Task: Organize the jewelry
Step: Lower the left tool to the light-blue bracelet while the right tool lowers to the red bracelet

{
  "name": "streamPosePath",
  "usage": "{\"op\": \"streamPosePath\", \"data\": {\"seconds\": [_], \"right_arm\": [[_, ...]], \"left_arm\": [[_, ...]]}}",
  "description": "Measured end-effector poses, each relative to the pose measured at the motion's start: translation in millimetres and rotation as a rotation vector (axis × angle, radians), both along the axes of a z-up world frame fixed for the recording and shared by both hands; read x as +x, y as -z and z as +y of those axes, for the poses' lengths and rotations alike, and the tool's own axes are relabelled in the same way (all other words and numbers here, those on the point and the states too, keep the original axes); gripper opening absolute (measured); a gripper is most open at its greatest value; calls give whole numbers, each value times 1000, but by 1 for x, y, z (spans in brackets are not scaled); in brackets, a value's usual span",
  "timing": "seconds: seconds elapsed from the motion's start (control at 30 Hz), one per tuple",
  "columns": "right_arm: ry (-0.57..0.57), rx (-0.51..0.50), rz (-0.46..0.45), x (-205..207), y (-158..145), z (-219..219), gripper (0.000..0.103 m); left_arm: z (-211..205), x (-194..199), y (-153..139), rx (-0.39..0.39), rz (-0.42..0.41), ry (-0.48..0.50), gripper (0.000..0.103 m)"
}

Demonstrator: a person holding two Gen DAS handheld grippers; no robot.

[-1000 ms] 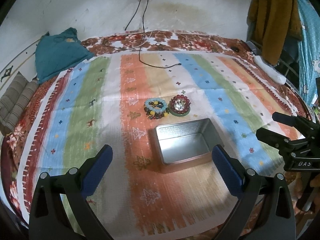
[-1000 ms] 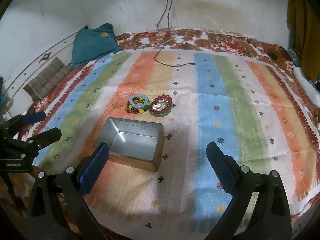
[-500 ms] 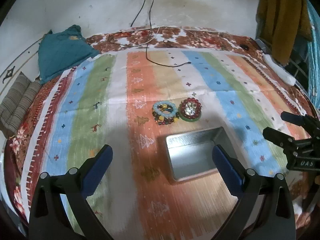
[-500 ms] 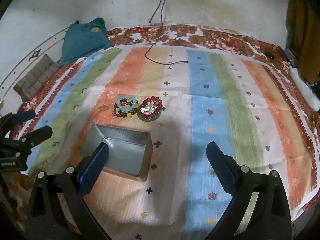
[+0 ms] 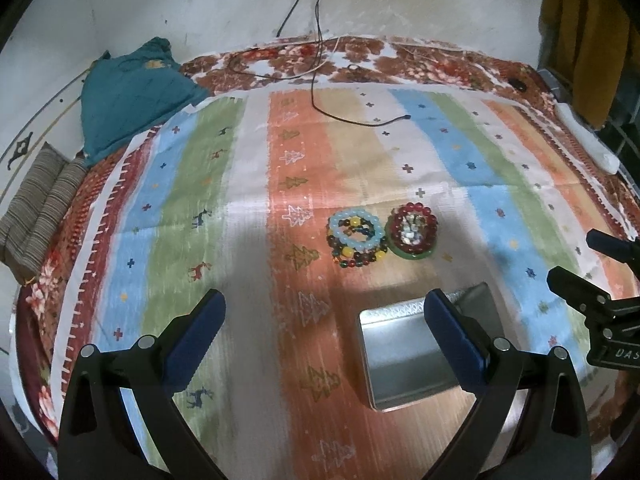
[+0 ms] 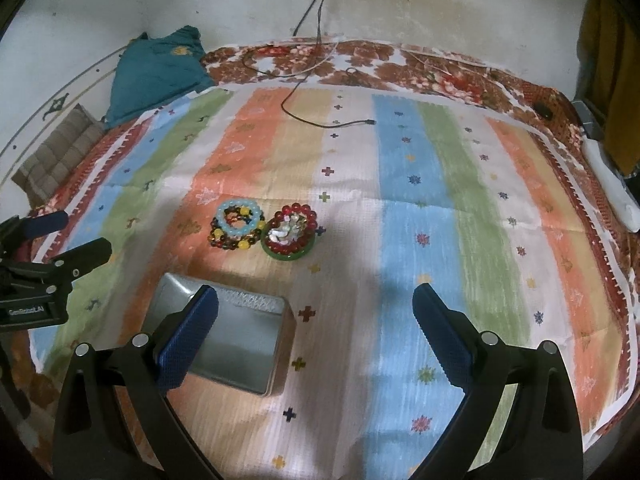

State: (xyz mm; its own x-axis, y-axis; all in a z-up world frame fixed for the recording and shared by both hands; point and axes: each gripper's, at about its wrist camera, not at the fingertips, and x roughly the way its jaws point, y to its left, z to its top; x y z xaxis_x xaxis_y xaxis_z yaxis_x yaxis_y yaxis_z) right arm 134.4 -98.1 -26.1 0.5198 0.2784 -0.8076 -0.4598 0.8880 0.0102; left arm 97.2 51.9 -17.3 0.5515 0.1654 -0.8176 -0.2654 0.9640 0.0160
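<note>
Honestly, nothing is in hand yet: both my left gripper (image 5: 324,320) and right gripper (image 6: 316,322) hang spread wide and empty.
Jewelry: light-blue bead bracelet (image 5: 356,230) stacked on a darker multicolour one, touching the red bead bracelet (image 5: 414,228) that sits on a green ring — on the striped cloth (image 5: 200,184), just beyond the open metal tin (image 5: 404,364).
Risk: pinching one strand could drag its neighbour — beads roll.
Tin: light, could skid if nudged.

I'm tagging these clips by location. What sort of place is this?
Probably a bedroom in a home: a bed under a striped cloth, a teal pillow against the stained wall, a charging cable trailing from a wall socket, and clothes hanging nearby.
</note>
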Motion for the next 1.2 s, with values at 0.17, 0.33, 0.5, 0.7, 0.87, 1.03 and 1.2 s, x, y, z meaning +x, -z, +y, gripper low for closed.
{"op": "streamPosePath", "data": {"seconds": [0.17,0.33,0.5,0.7,0.87,1.03,1.2], "right_arm": [[5,-7,25,14,8,7,99],[9,-1,52,29,14,12,99],[19,-8,84,45,23,15,99],[22,-23,99,59,32,20,99],[20,-43,116,70,41,25,99],[24,-61,129,81,49,30,99],[26,-76,150,93,61,36,99]], "left_arm": [[4,14,6,-4,22,3,97],[8,32,15,-7,45,-7,97],[16,48,23,-8,66,-25,97],[22,64,31,-14,86,-25,97],[25,76,39,-14,105,-23,97],[32,87,48,-13,125,-32,97],[34,99,59,-7,155,-26,96]]}}
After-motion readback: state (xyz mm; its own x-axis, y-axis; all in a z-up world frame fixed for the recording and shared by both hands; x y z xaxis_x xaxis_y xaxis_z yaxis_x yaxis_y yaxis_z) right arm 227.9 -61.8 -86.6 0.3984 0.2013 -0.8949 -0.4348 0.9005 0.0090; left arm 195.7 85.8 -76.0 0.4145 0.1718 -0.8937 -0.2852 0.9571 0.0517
